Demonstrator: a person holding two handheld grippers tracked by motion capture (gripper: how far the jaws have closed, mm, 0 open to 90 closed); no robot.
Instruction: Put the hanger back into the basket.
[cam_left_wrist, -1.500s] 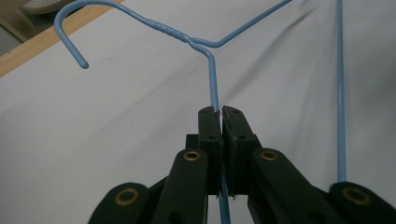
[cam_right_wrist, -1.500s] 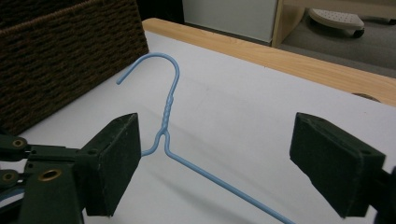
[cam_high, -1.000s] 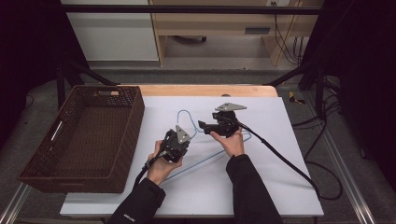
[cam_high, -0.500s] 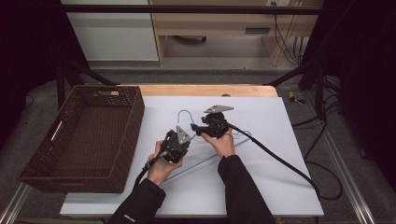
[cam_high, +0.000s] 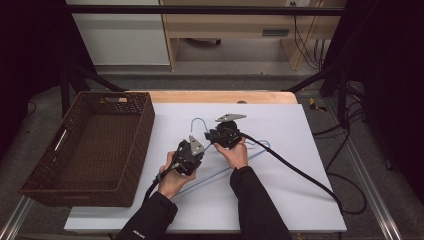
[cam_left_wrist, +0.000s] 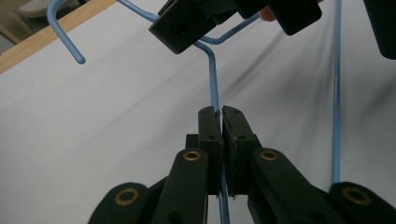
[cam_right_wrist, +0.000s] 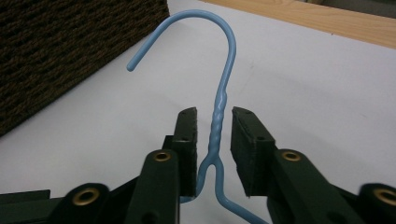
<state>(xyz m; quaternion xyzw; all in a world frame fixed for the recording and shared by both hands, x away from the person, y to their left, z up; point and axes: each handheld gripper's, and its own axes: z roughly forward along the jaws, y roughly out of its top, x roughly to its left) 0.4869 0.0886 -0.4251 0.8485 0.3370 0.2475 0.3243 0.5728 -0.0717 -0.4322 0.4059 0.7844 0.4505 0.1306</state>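
Sitting at the left edge of the white worktop (cam_high: 300, 200), a dark brown woven rectangular basket (cam_high: 90, 145) overhangs that edge. Right of it, near the worktop's middle, the left gripper (cam_high: 189, 154) has its fingers pressed together on one arm of the light blue wire coat hanger (cam_left_wrist: 214, 70); in the left gripper view the wire runs up out of the pinched pads toward the other tool. Just beside it to the right, the right gripper (cam_high: 223, 135) straddles the hanger's twisted neck, its fingers (cam_right_wrist: 187, 135) set apart on either side with a gap to the wire. The hanger's hook (cam_right_wrist: 205, 42) curves toward the worktop's far edge, pointing basketward.
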